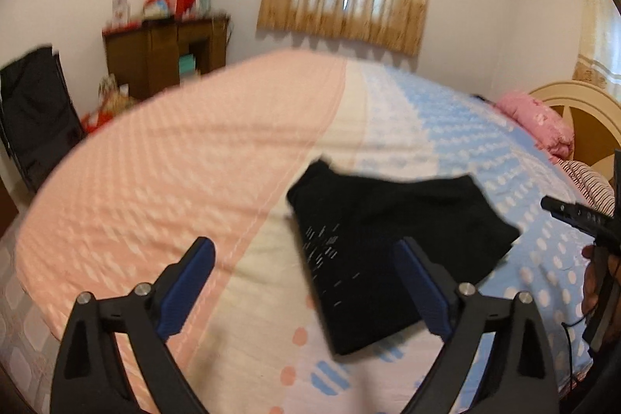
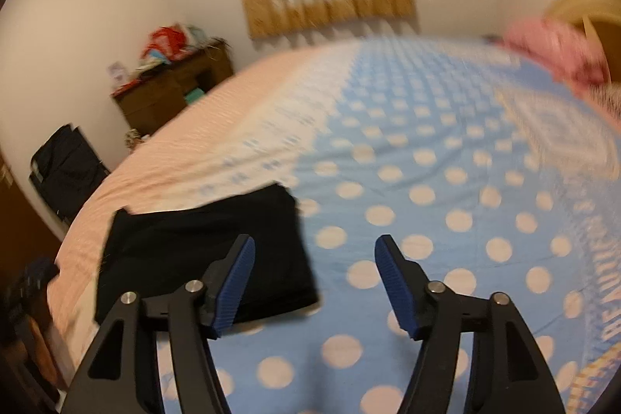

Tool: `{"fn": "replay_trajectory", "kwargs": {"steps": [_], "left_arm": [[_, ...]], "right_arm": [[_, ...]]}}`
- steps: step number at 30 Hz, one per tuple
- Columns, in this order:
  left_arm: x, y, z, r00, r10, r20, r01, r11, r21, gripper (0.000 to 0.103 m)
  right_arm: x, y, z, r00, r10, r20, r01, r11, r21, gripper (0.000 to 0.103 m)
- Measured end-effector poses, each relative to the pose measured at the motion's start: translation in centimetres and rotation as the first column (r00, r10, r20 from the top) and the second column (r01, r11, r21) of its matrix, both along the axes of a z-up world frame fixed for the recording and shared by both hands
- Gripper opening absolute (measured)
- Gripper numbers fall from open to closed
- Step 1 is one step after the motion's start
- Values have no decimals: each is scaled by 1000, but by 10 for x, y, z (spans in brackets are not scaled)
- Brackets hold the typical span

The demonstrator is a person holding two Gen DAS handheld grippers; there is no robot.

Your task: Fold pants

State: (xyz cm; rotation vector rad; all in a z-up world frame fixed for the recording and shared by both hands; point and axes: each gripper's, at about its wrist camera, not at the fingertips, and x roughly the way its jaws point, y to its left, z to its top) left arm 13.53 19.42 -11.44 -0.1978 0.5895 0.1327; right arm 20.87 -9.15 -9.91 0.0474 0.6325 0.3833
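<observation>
Though blurred, both grippers' fingers (image 1: 202,258) gape, seemingly clear of pants (image 1: 388,251)

black pants (image 1: 388,239), folded, flat on bedspread (image 1: 174,161)

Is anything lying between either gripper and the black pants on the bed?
Nothing visible does. The pants lie folded on the bedspread, with only bare cover between them and the open left gripper and open right gripper.
</observation>
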Motion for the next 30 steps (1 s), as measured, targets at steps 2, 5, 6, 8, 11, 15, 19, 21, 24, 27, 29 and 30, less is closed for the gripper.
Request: {"fn": "replay_trajectory", "kwargs": {"steps": [2, 5, 6, 8, 11, 15, 19, 21, 24, 27, 29, 30], "left_arm": [[-7, -5, 14, 999, -9, 42, 8, 1000, 15, 100], [-15, -13, 28, 996, -23, 84, 20, 999, 43, 101], [-17, -14, 31, 995, -26, 93, 21, 998, 51, 101], [-22, -17, 37, 993, -33, 115, 26, 998, 61, 101], [-27, -22, 43, 989, -42, 140, 34, 998, 56, 103], [-27, -26, 43, 989, -41, 143, 34, 998, 53, 103], [-28, -26, 43, 989, -41, 143, 33, 998, 53, 103], [-28, -28, 42, 989, -43, 143, 35, 998, 53, 103], [-27, -31, 40, 990, -47, 136, 40, 998, 56, 103], [-28, -34, 40, 990, -49, 131, 42, 997, 60, 103], [-29, -35, 40, 990, -51, 132, 43, 997, 61, 103], [-29, -35, 40, 990, -50, 131, 42, 997, 61, 103]], "right_arm": [[-21, 9, 10, 998, 38, 45, -37, 999, -14, 68], [-41, 19, 20, 994, 69, 89, -66, 997, -29, 68], [-46, 20, 24, 992, 74, 99, -71, 997, -29, 68], [-52, 21, 28, 991, 75, 109, -73, 997, -22, 68], [-57, 18, 31, 991, 68, 112, -68, 998, -4, 68], [-61, 18, 32, 992, 61, 113, -61, 998, -3, 69], [-62, 18, 31, 992, 62, 112, -62, 998, -3, 69], [-63, 17, 31, 992, 60, 109, -60, 998, -1, 69], [-65, 15, 31, 993, 59, 104, -60, 998, 2, 69], [-65, 14, 31, 993, 59, 104, -59, 998, 4, 69], [-65, 14, 31, 993, 59, 103, -60, 998, 5, 69], [-65, 14, 31, 993, 59, 102, -60, 998, 4, 69]]}}
